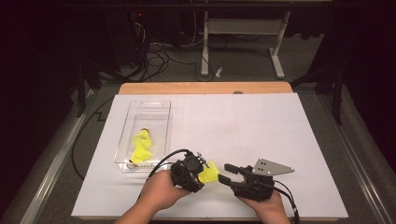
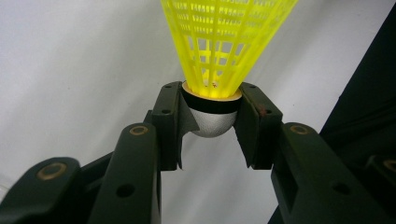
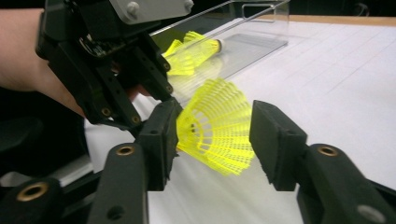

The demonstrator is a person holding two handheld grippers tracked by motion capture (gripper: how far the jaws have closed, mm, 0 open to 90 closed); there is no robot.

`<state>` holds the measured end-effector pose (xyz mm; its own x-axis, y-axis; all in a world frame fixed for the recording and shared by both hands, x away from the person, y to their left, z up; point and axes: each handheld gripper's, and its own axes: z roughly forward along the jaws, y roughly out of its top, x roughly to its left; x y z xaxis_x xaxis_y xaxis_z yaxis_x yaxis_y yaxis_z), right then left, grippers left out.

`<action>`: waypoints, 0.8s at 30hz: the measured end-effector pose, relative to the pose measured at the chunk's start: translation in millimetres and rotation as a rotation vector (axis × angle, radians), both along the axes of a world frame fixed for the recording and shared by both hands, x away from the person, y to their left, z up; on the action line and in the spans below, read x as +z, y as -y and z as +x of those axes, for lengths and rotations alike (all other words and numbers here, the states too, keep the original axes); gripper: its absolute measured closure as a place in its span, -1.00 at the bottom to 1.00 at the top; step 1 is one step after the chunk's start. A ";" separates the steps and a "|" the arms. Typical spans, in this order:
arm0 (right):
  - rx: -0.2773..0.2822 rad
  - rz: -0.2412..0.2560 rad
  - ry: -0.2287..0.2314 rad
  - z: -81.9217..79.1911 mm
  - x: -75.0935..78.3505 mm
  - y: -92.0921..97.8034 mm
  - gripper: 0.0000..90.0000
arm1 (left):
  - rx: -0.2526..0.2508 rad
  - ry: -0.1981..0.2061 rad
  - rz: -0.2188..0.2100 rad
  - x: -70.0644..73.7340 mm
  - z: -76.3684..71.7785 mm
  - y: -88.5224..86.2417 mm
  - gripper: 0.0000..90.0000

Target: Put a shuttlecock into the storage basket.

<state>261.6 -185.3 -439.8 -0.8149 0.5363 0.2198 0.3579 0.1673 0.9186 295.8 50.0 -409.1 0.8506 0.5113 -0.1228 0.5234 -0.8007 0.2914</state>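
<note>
A yellow plastic shuttlecock (image 1: 209,172) hangs just above the table's front edge, between the two hands. My left gripper (image 1: 201,176) is shut on its white cork (image 2: 213,122), one jaw on each side, and the mesh skirt (image 2: 224,42) points away from it. Facing it from the right, my right gripper (image 1: 226,172) is open, its jaws standing on either side of the skirt (image 3: 217,126). In the right gripper view (image 3: 217,135) one jaw is at the skirt's edge and the other stands clear of it.
A clear plastic box (image 1: 122,135) lies at the left of the white table sheet, with two more yellow shuttlecocks (image 1: 141,138) inside; they appear again in the right gripper view (image 3: 191,51). A wooden table edge (image 1: 205,88) runs along the back.
</note>
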 end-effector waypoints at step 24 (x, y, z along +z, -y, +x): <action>-0.197 -0.211 0.114 12.1 -4.4 28.6 -0.67 | 0.074 -0.020 0.001 -6.5 1.5 -21.9 0.42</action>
